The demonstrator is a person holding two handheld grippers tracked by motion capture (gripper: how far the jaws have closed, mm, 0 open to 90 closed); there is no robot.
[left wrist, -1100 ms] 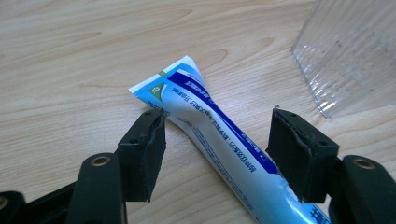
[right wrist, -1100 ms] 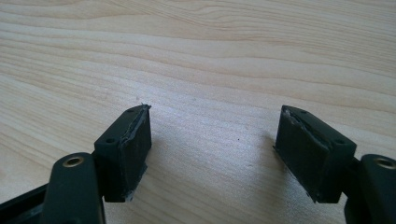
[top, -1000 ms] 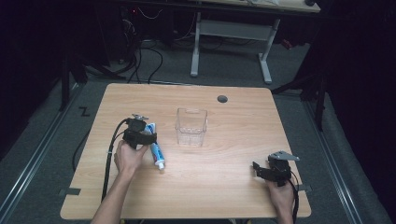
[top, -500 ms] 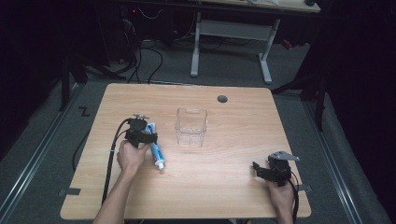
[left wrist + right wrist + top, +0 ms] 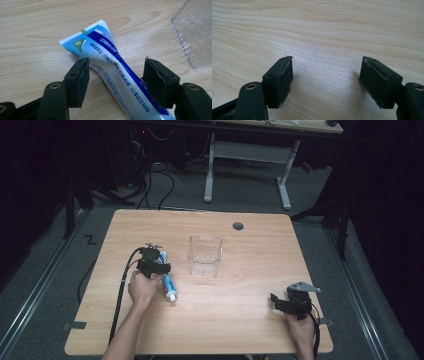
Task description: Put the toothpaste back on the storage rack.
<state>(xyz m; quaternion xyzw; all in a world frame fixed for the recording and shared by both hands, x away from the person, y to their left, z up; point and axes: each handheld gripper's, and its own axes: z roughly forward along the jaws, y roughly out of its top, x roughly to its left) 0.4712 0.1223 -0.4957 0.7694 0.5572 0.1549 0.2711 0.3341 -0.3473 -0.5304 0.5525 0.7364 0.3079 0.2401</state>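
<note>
One toothpaste tube (image 5: 117, 75) flat on table, between spread left hand-held gripper (image 5: 115, 75) jaws (pads apart)

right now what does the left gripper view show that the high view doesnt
Left gripper view alone: the small print and recycling mark on the toothpaste tube, and the gap between that tube and the black pads of the left tongs, which stand open around it without pressing.

High view alone: the whole table, the right tongs resting open near its right edge, the grommet hole, and the floor and desk legs beyond.

Both: the tube lying flat on the wood, and the clear plastic container beside it.
</note>
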